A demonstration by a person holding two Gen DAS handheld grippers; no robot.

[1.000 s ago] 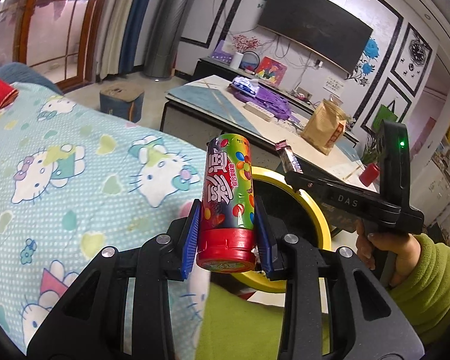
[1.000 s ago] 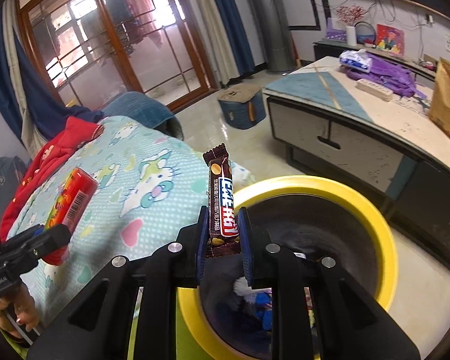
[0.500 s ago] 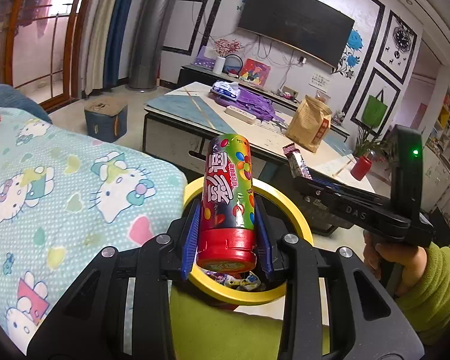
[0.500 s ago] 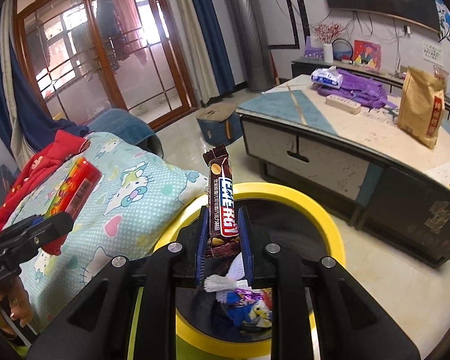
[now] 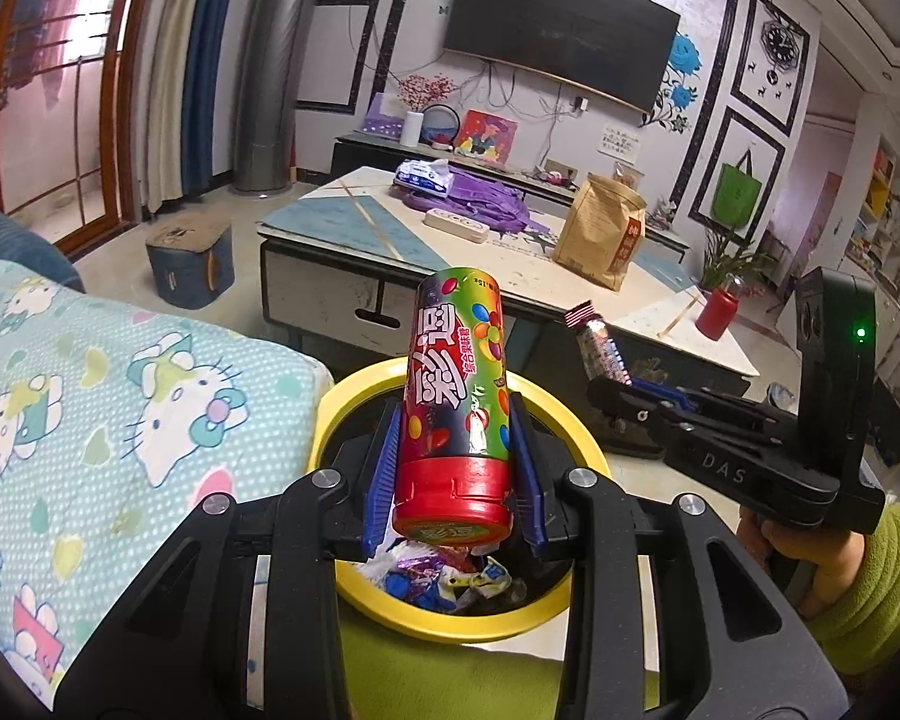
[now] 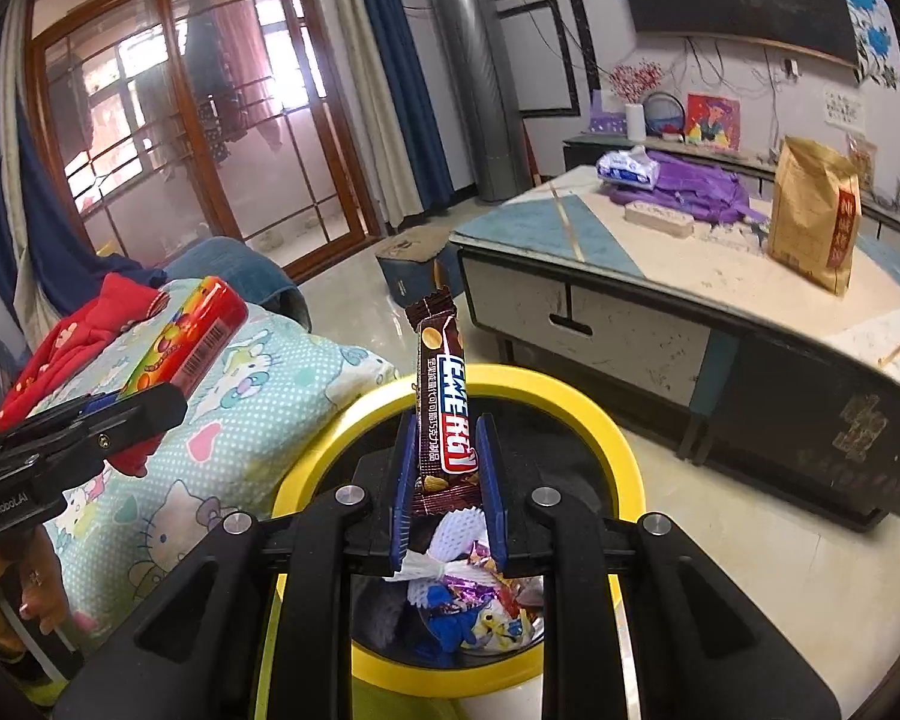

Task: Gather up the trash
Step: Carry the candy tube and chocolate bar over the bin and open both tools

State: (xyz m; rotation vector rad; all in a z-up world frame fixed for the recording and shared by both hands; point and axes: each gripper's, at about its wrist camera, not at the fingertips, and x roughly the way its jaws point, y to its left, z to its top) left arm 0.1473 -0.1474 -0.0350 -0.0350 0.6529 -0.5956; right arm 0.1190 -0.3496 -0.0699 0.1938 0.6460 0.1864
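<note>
My left gripper (image 5: 455, 468) is shut on a candy tube (image 5: 456, 384) with a red cap, held upright above the yellow-rimmed trash bin (image 5: 354, 396). My right gripper (image 6: 447, 480) is shut on a brown chocolate bar wrapper (image 6: 444, 402), also upright over the same bin (image 6: 624, 468). Several wrappers (image 6: 480, 600) lie in the bin's dark inside. In the left wrist view the right gripper (image 5: 600, 390) shows at the right with its bar (image 5: 597, 342). The right wrist view has the left gripper (image 6: 126, 408) at the left with the tube (image 6: 186, 342).
A sofa under a Hello Kitty blanket (image 5: 90, 420) borders the bin on the left. A low coffee table (image 6: 660, 300) with a brown paper bag (image 6: 816, 216) and purple cloth (image 6: 690, 189) stands beyond. A small blue stool (image 5: 189, 264) sits on the floor. A green sleeve (image 5: 870, 594) is at right.
Both grippers have moved across from the sofa side to over the bin, so its inside and the wrappers in it now show below the held items. Both grips are unchanged.
</note>
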